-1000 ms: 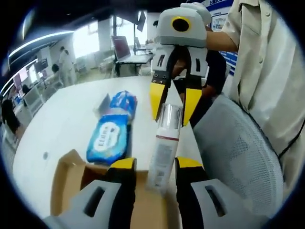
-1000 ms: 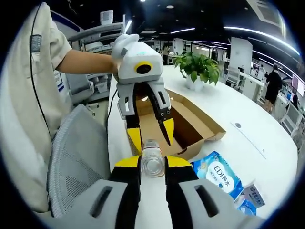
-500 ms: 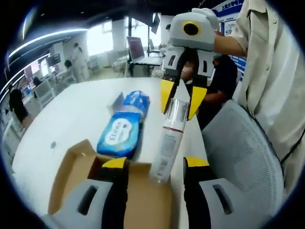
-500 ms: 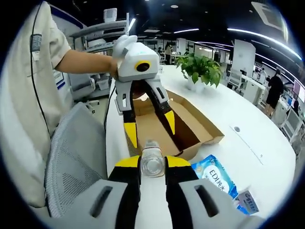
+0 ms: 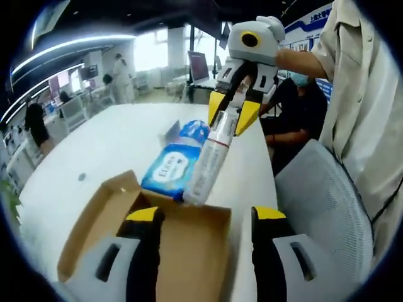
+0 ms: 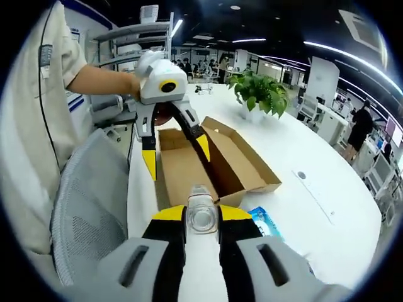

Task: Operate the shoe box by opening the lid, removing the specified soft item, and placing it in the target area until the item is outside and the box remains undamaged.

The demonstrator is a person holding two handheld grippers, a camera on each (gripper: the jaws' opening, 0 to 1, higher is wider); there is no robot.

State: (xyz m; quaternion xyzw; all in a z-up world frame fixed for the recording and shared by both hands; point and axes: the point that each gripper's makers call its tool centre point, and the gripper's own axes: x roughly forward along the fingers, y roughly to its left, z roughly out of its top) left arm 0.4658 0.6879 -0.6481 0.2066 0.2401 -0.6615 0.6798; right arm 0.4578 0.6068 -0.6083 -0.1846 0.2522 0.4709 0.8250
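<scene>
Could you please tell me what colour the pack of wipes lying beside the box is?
The pack of wipes is blue with a white label, seen best in the left gripper view.

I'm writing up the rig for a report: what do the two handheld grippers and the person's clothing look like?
Both the left gripper and right gripper have a pale grey rounded housing with a yellow ring around a dark lens, black linkages, and jaws ending in yellow tips. The jaw bases are grey with dark slots. The person wears a beige short-sleeved shirt and a white glove; a thin black cable runs down the shirt.

A big open office.
Long white tables (image 6: 302,151), grey mesh chair (image 6: 88,207), green potted plant (image 6: 260,93), people at desks.
</scene>
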